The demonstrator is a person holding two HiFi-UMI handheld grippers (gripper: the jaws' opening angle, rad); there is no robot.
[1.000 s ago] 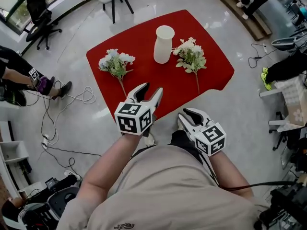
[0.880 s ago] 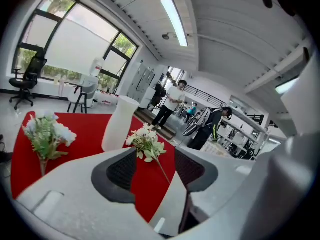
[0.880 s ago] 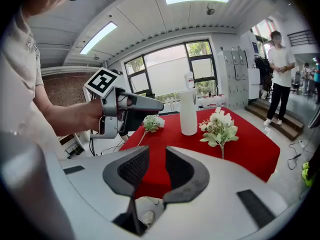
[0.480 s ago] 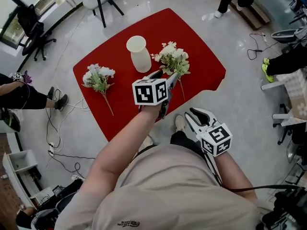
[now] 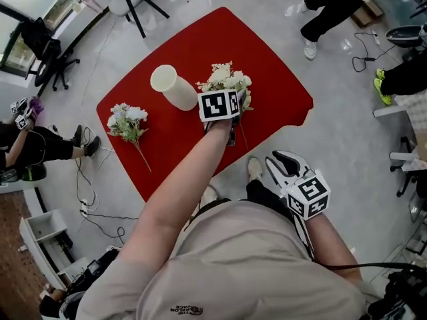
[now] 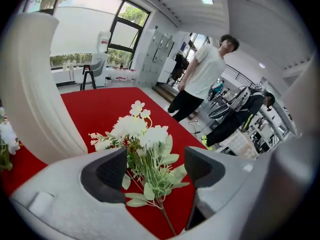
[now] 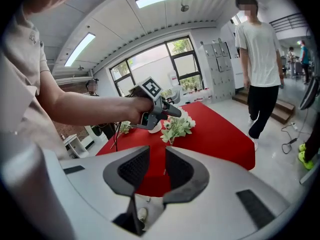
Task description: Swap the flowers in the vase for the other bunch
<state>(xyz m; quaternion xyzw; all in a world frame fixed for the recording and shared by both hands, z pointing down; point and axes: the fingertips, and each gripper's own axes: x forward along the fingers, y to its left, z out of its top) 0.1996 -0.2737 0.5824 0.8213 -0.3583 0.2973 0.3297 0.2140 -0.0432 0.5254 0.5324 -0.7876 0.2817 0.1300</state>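
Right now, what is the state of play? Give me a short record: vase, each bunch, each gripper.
surface: red table
vase: white cylindrical vase, upright, no flowers in it
right bunch: white-flowered green-leaved bunch, lying right of vase
left bunch: smaller white-flowered bunch, lying left of vase, untouched
left gripper: over right bunch, jaws just been opening, leaves between them, not pressed
right gripper: held back near the body, open, empty

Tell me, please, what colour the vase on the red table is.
The vase is plain white, with no pattern; the head view shows it best.
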